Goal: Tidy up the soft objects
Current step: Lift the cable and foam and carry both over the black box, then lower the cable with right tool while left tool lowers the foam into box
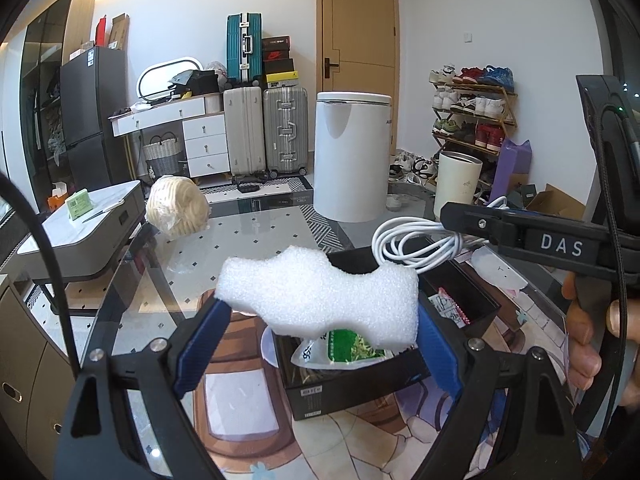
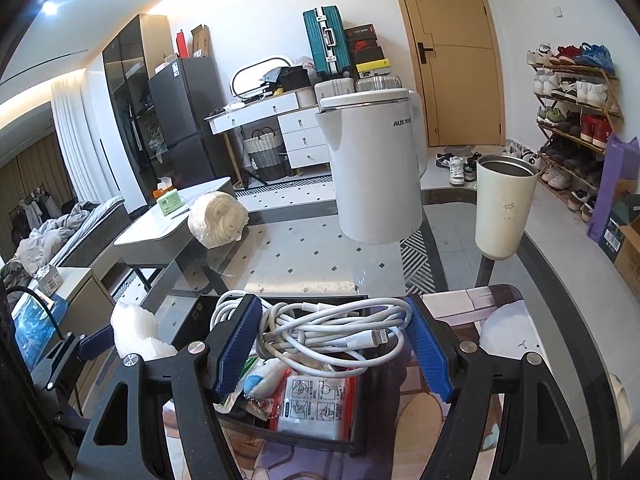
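Right now the left gripper (image 1: pixel 318 332) is clamped on the white foam piece (image 1: pixel 316 296), held above the black box (image 1: pixel 384 392) prob. for dropping in. The right gripper (image 2: pixel 334 344) pinches the coiled white cable (image 2: pixel 332 330) over the same box (image 2: pixel 192 320), w/ snack packets (image 2: pixel 312 408) already inside.

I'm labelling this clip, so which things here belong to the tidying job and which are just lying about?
Job:
foam piece, held by the left gripper
white cable, held by the right gripper
black box
packets in it

Lying about:
kettle
cup
noodle bundle
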The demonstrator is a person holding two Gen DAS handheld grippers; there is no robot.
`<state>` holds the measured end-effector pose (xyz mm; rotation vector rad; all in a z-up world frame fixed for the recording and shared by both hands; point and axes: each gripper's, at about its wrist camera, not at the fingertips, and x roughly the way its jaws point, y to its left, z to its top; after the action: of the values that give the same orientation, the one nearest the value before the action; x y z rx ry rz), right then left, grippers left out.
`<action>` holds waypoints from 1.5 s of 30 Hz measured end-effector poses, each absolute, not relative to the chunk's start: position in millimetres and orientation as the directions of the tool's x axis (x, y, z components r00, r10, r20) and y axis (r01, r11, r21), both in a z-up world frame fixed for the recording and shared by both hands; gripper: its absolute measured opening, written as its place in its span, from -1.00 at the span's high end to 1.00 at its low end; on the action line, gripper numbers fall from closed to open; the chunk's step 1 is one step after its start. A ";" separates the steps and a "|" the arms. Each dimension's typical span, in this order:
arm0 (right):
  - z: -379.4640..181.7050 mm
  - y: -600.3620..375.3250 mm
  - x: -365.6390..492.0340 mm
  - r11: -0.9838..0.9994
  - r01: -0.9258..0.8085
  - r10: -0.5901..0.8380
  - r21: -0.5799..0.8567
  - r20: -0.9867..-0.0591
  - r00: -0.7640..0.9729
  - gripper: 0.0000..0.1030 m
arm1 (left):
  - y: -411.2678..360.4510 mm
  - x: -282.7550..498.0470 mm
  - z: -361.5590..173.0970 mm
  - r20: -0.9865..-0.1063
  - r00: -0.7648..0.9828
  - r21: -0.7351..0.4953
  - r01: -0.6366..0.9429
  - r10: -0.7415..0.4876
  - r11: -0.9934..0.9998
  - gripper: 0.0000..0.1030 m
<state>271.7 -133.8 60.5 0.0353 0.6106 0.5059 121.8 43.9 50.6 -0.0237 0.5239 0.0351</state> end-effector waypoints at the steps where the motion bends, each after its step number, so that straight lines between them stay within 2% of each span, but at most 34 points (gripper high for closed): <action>1: 60.1 -133.0 272.7 0.879 -0.442 0.463 0.178 -0.542 0.702 -0.41 | 44.0 121.9 50.6 -0.500 0.866 -0.014 -0.040 0.028 0.999 -0.72; 20: 43.4 -90.6 289.6 0.875 -0.469 0.444 0.121 -0.590 0.675 -0.41 | 38.4 149.5 29.0 -0.533 0.846 0.029 -0.017 0.030 0.999 -0.72; 38: 22.2 -75.1 303.2 0.838 -0.515 0.500 0.181 -0.634 0.590 -0.43 | 41.2 156.6 18.9 -0.549 0.836 -0.001 -0.009 0.007 1.000 -0.76; 40: 23.4 -76.0 302.4 0.833 -0.523 0.506 0.182 -0.632 0.587 -0.46 | 42.7 158.1 19.1 -0.556 0.831 -0.011 -0.011 0.003 1.000 -0.76; 43: 31.0 -82.6 299.0 0.825 -0.534 0.524 0.188 -0.609 0.596 -0.64 | 42.2 157.3 20.2 -0.562 0.827 -0.008 -0.016 0.009 1.000 -0.78; 45: 37.8 -89.2 295.4 0.821 -0.540 0.532 0.185 -0.591 0.606 -0.69 | 42.4 154.5 21.4 -0.561 0.828 -0.005 -0.020 0.014 1.000 -0.87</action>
<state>295.4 -89.2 37.8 -0.0127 0.6796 0.6193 154.5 42.4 21.4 -0.0110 0.5952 0.0178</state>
